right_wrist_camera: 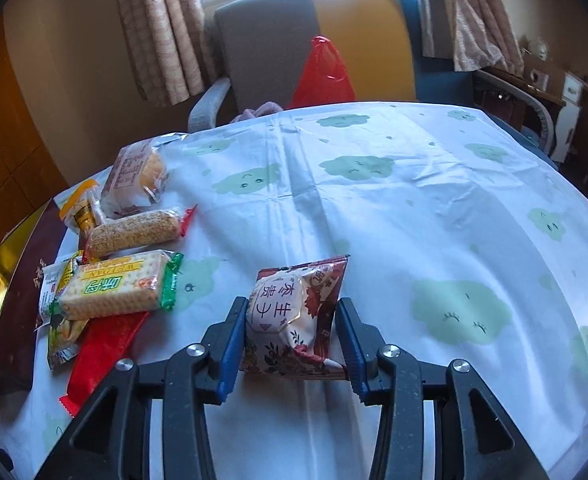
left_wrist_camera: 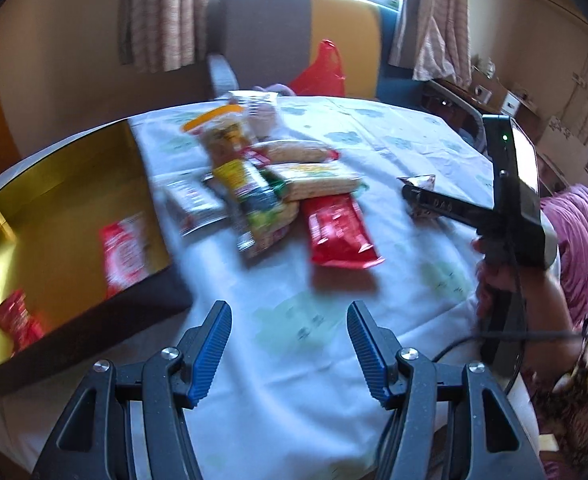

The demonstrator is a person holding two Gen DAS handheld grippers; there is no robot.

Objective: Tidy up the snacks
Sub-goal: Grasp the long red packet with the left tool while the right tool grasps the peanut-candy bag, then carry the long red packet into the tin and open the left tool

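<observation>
In the right wrist view my right gripper [right_wrist_camera: 292, 306] is shut on a small maroon-and-white pastry packet [right_wrist_camera: 294, 320], its blue pads pressing both sides just above the cloud-print tablecloth [right_wrist_camera: 413, 208]. To its left lies a pile of snacks: a green-ended cracker pack [right_wrist_camera: 114, 292], a long red packet [right_wrist_camera: 102, 348], a corn-coloured bar [right_wrist_camera: 134, 232] and a wrapped cake [right_wrist_camera: 134, 176]. My left gripper [left_wrist_camera: 290, 312] hangs open and empty over bare cloth, in front of the pile [left_wrist_camera: 278, 192]. A gold-lined box [left_wrist_camera: 74, 184] stands at the left with two red packets [left_wrist_camera: 124, 252] inside.
A grey and yellow armchair [right_wrist_camera: 270, 48] with a red plastic bag [right_wrist_camera: 321, 76] stands behind the table. A person's hand and purple sleeve [left_wrist_camera: 581, 248] hold the right gripper [left_wrist_camera: 413, 196] at the table's right edge. Shelves and boxes line the far right wall.
</observation>
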